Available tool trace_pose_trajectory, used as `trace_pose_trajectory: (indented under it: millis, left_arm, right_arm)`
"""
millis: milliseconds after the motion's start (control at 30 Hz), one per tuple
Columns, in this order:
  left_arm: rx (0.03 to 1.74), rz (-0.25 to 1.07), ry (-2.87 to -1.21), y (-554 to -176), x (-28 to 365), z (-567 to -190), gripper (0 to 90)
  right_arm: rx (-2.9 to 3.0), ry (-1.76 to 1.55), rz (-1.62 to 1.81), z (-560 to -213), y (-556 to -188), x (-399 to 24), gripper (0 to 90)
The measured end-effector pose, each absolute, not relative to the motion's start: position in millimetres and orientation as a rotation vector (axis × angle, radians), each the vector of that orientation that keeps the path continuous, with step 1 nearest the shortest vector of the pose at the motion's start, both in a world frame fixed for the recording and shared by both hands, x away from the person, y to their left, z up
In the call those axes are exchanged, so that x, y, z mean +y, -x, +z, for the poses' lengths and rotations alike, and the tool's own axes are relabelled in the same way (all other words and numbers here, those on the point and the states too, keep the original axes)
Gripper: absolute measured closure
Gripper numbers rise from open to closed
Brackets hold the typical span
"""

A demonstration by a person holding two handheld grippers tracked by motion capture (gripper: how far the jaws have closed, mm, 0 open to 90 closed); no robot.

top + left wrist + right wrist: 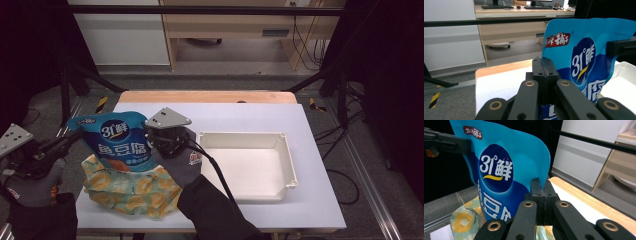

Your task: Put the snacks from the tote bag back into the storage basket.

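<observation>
A blue snack pouch [120, 140] with white lettering stands upright above a yellow flower-patterned fabric bag [131, 192] on the table's left side. My left gripper [77, 134] is shut on the pouch's left edge, and my right gripper [148, 131] is shut on its right edge. In the left gripper view the shut jaws pinch the edge of the pouch [586, 50], with the right gripper [621, 47] clamped on the far side. The right gripper view shows the pouch [499, 170] held over the fabric bag [464, 220], with the left gripper [449, 143] at the top left.
A white rectangular tray [289, 165] lies to the right of the pouch on the pale blue table mat [320, 200]. The tray's wall [624, 67] sits close behind the pouch. A black frame bar [200, 10] crosses beyond the table.
</observation>
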State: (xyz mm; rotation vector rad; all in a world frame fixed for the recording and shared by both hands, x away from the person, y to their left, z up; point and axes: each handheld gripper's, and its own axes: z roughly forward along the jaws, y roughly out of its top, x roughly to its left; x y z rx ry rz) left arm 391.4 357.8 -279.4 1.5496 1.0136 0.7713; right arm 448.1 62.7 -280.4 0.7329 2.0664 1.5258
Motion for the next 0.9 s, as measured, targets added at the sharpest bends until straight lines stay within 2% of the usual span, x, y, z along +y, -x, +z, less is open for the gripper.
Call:
trace_pose_trajectory:
  millis: [900]
  left_arm:
    - [0.969,0.811,-1.516,-378,355,-238,90.0]
  right_arm:
    - [2.01,-0.662,1.541,-238,-436,60,90.0]
